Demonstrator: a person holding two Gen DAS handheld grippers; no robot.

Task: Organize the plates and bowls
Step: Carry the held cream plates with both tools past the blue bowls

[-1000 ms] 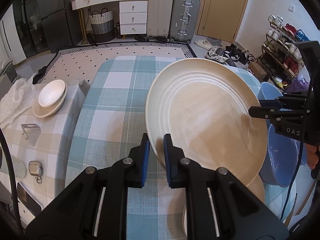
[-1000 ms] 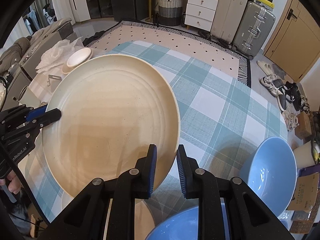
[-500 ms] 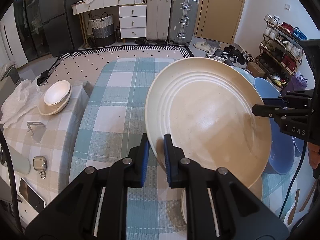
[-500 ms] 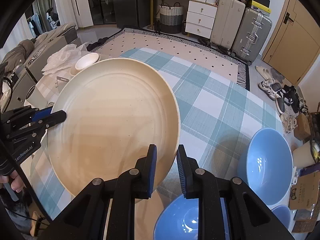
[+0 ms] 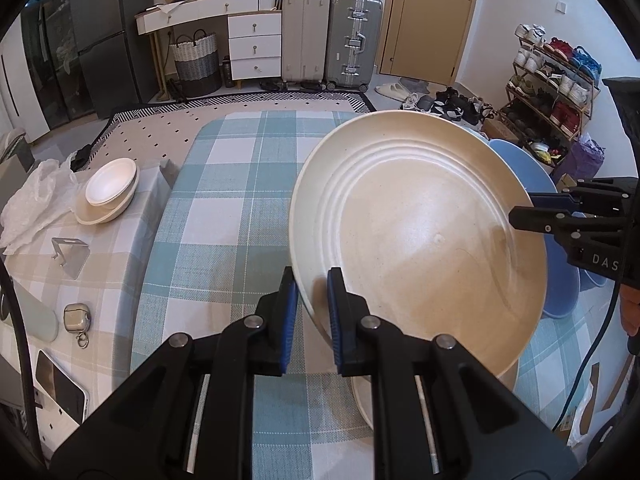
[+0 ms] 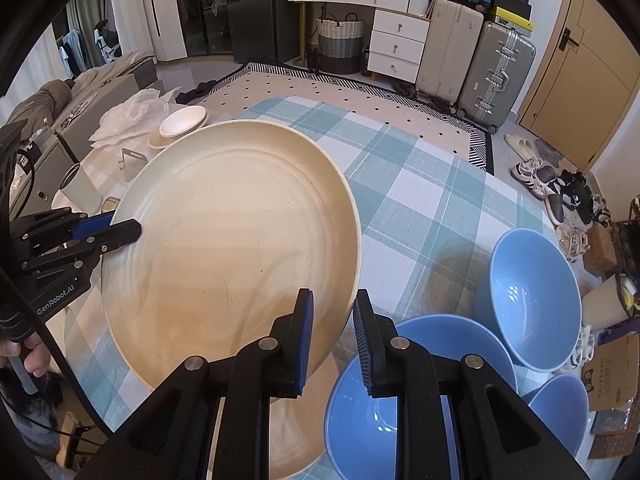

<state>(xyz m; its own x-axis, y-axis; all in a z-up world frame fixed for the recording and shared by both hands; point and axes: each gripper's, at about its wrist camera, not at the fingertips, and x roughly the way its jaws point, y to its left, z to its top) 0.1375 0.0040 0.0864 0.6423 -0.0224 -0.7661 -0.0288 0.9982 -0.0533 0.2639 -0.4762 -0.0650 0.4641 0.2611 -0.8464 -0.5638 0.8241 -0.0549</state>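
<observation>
A large cream plate (image 5: 420,240) (image 6: 232,248) hangs tilted above the blue-checked table (image 5: 224,208), held by both grippers. My left gripper (image 5: 312,292) is shut on its near left rim, and shows in the right wrist view as the left gripper (image 6: 124,226). On the opposite rim my right gripper (image 6: 334,320) is shut, seen from the left wrist as the right gripper (image 5: 524,208). Under the lifted plate lies a second cream plate (image 6: 288,440). To the right are three blue bowls (image 6: 532,300) (image 6: 400,400) (image 6: 560,412).
A stack of small white bowls (image 5: 110,190) sits on the side table at left, with a metal stand (image 5: 68,250), an earbud case (image 5: 76,318) and a phone (image 5: 60,384). Suitcases (image 5: 328,40) and a shoe rack (image 5: 556,76) stand beyond the table.
Both grippers have carried the plate together across the table, still gripping it. The blue bowls have come further into the right wrist view.
</observation>
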